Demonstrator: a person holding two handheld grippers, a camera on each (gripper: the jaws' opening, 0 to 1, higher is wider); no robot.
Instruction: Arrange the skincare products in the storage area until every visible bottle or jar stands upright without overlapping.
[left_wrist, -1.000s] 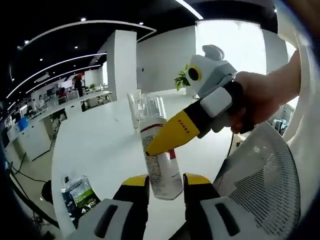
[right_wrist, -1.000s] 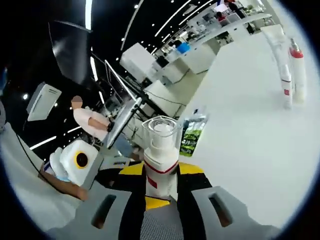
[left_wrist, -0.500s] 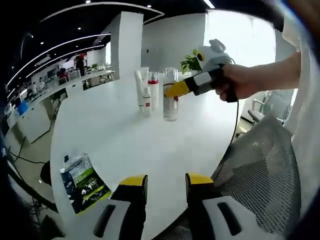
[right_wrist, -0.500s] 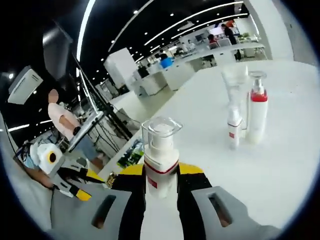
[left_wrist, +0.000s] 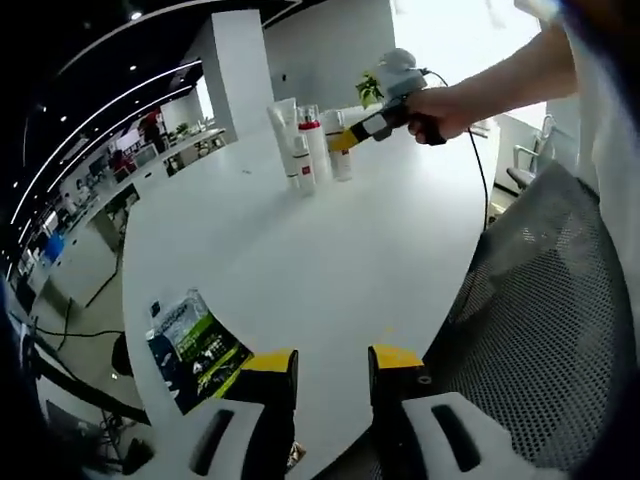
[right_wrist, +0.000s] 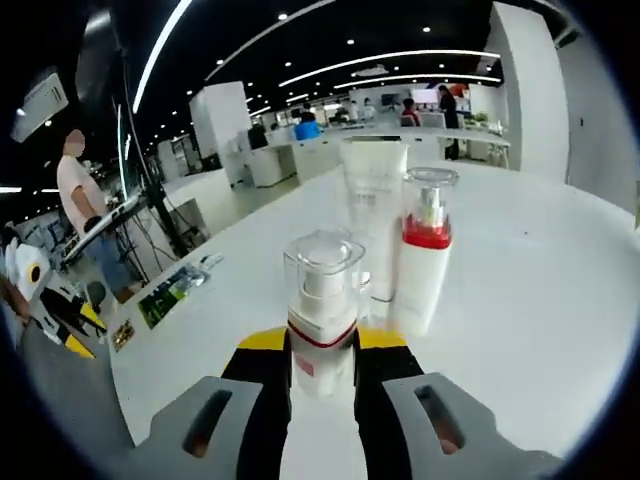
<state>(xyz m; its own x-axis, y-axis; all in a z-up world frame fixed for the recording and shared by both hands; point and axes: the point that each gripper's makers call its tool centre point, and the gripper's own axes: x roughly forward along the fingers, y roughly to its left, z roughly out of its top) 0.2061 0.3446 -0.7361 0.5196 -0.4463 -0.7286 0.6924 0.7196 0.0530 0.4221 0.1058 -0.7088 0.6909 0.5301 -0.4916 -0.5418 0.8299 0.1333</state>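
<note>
Right hand-held gripper (right_wrist: 322, 360) apparently clamps upright pump bottle (right_wrist: 321, 310).

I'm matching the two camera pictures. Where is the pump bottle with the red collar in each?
Left gripper view: the red-collared pump bottle stands far up the table, upper middle, beside the white tube.
Right gripper view: it stands right of centre, just beyond the bottle in the right gripper.
Shared landmark: the green packet.
</note>
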